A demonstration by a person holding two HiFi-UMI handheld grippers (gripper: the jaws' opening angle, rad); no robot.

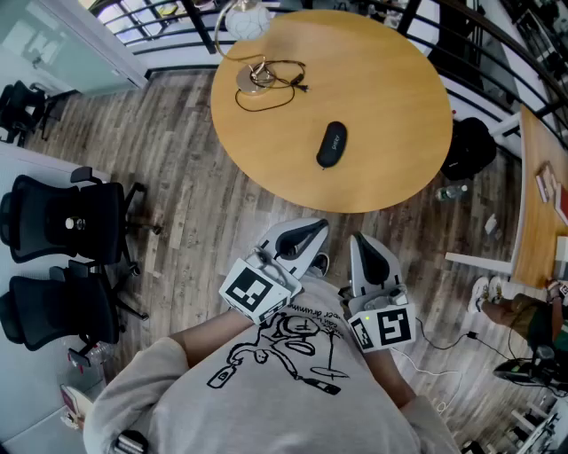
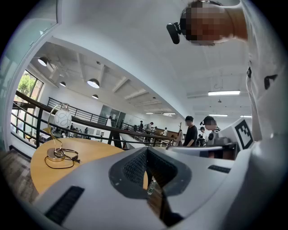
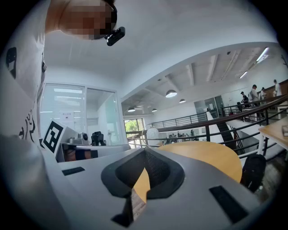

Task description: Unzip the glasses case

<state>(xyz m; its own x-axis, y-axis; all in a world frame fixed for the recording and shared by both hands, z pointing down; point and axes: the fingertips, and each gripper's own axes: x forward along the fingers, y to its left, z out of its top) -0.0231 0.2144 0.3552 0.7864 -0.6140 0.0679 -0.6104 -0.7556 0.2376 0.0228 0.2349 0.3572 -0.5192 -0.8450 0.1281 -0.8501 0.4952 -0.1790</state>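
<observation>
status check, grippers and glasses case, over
Left gripper and right gripper shut, empty, short of the round table. Glasses case lies on it, untouched. Lamp and cable sit apart from it, nothing in the way.

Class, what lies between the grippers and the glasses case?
Head view: only bare table and wood floor between the left gripper, the right gripper and the glasses case.

A round wooden tabletop (image 1: 382, 106) bears a globe lamp (image 1: 246, 19) at its far left edge, with the lamp's black cable (image 1: 282, 87) looped beside the base. On the plank floor (image 1: 186, 204) a black backpack (image 1: 468, 146) sits just beyond the tabletop's right edge. Two black office chairs (image 1: 67, 222) stand well apart to the left.
</observation>
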